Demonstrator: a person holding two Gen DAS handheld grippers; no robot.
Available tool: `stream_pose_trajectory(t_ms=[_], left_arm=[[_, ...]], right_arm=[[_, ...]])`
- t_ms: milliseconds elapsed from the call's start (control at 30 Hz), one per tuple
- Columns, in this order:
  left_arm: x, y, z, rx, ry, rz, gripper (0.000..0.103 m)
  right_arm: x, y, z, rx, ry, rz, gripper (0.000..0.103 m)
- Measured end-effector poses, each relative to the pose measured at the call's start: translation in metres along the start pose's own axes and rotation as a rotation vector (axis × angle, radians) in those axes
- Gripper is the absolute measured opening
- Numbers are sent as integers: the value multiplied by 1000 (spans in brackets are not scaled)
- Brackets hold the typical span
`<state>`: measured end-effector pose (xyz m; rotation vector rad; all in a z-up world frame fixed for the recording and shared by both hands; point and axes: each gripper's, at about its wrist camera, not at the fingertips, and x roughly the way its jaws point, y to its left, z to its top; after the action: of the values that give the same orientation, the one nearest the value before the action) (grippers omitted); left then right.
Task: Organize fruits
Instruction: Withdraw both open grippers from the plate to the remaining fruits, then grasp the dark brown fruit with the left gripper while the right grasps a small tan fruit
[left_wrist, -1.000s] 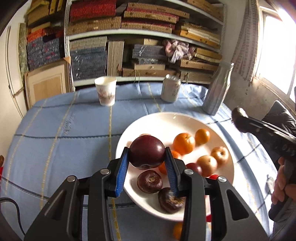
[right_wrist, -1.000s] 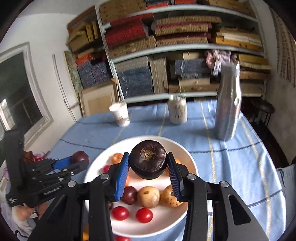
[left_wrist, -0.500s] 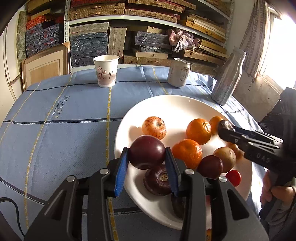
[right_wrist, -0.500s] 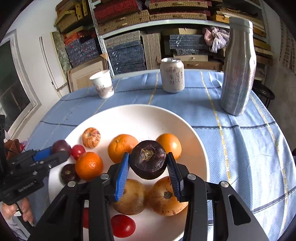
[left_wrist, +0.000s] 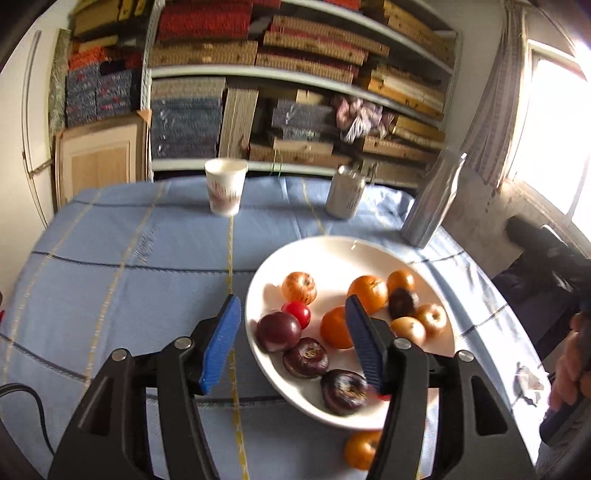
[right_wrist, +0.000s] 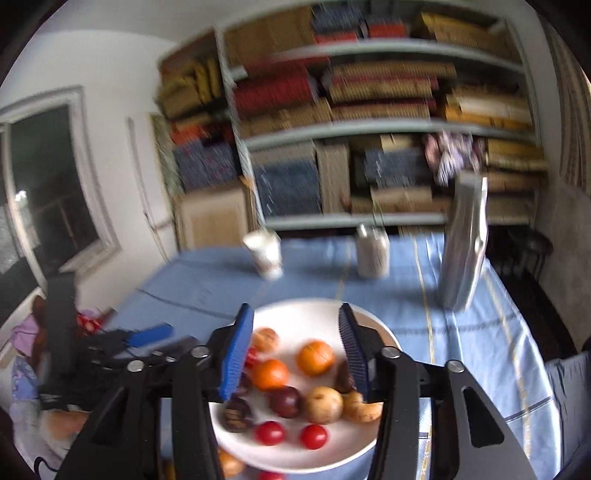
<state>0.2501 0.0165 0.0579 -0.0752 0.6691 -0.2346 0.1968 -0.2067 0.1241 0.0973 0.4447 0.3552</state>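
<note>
Both grippers — left (left_wrist: 291, 343), right (right_wrist: 295, 350) — gape wide and empty above the white plate (left_wrist: 332, 251) of fruit.

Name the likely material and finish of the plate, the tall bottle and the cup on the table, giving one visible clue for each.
Plate: probably glazed ceramic, white and glossy, with soft highlights on its rim.
Tall bottle: seemingly brushed or foil-like metal, silvery with streaky reflections; metallised plastic is possible.
Cup: likely paper, matte white with a printed reddish design and a thin rolled rim.
</note>
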Motion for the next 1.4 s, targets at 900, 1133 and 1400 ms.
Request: stream_pose_trajectory(t_ms=[900,1133,1400], left_arm=[[-79,2,-140,84,58,148,86],[-73,1,-145,91,78,141,93],[-59,-2,-148,108,149,123,93]], right_arm=[[-71,48,-143,-21,124,99,68],[-59,57,-156,-51,179,98,69],[-57,61,-159,-59,197,100,71]])
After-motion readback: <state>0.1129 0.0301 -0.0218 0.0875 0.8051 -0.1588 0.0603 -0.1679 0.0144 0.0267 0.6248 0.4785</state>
